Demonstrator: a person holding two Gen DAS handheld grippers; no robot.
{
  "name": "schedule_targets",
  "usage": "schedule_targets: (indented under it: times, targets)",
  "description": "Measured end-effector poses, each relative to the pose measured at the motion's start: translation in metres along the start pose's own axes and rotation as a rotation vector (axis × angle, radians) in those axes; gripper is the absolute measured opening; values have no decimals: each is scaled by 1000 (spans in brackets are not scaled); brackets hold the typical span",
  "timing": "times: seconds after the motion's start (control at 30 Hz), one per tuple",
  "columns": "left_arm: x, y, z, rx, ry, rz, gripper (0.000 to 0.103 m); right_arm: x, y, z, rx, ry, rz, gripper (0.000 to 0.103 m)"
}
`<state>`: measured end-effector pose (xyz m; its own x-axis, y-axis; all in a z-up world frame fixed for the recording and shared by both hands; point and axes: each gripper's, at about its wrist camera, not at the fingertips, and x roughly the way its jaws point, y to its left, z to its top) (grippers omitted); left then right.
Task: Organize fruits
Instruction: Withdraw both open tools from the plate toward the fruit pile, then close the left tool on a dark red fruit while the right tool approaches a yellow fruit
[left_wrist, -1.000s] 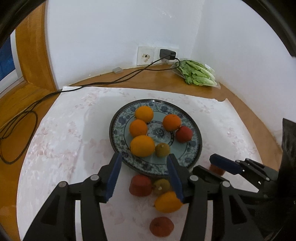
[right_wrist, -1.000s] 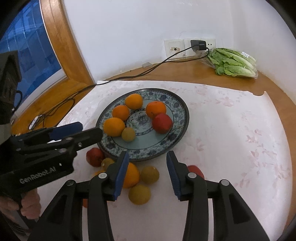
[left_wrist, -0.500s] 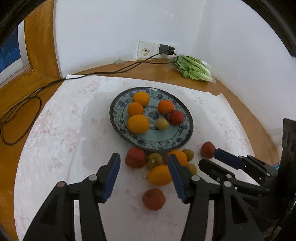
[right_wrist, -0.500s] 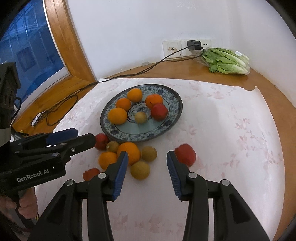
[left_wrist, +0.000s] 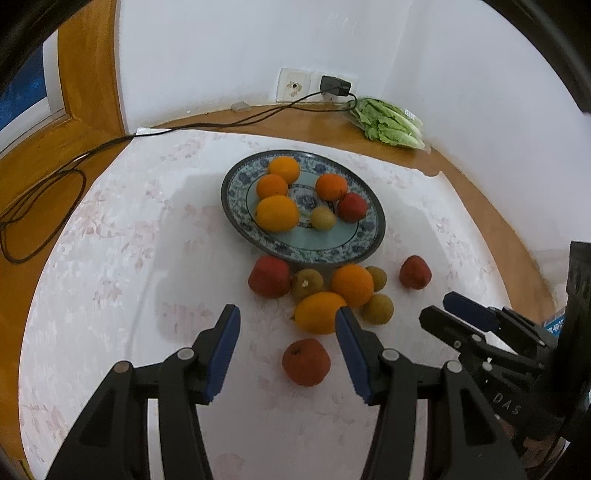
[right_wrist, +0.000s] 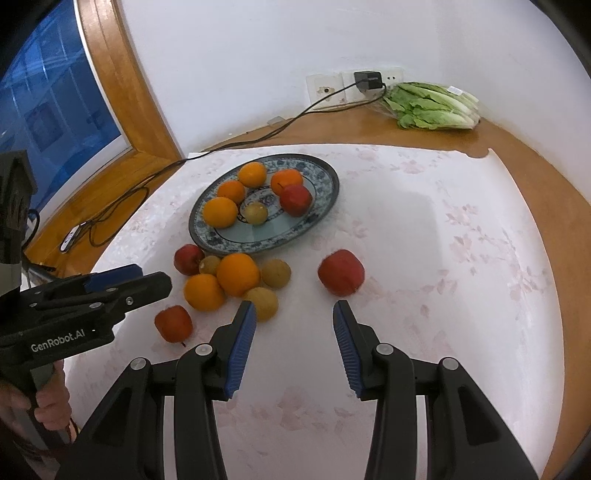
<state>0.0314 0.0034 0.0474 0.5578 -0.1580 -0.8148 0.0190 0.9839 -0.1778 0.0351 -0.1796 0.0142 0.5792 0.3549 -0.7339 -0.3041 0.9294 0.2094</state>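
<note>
A blue patterned plate (left_wrist: 364, 243) (right_wrist: 325, 177) holds several oranges, a red apple and a small yellow-green fruit. In front of it on the white cloth lies a cluster of oranges (left_wrist: 351, 284) (right_wrist: 238, 275), apples and small brownish fruits. A lone red apple (left_wrist: 306, 362) (right_wrist: 173, 324) lies nearest, just ahead of my left gripper (left_wrist: 288, 321), which is open and empty. Another red apple (right_wrist: 341, 272) (left_wrist: 415, 272) lies apart at the right, just ahead of my open, empty right gripper (right_wrist: 293, 314). The right gripper shows in the left wrist view (left_wrist: 443, 310).
A bag of lettuce (left_wrist: 389, 122) (right_wrist: 430, 105) lies by the wall at the back right. A black cable (left_wrist: 92, 151) runs from the wall charger (left_wrist: 334, 85) across the wooden sill to the left. The cloth's edge meets bare wood on the right.
Both grippers have drawn back and up from the plate. The loose fruits in front of the plate have come fully into view. Both grippers stay open.
</note>
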Motion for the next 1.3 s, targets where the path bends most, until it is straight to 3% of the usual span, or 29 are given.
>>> schedule_targets:
  times: [0.93, 1.2, 1.3]
  targets:
    - [23, -6, -25, -3, 67, -32, 56, 8, -16, -18, 38, 32, -3, 45]
    - [25, -4, -27, 7, 72, -52, 34, 12, -14, -18, 37, 42, -6, 45]
    - [23, -4, -27, 12, 67, -50, 34, 12, -12, -18, 31, 45, -7, 45]
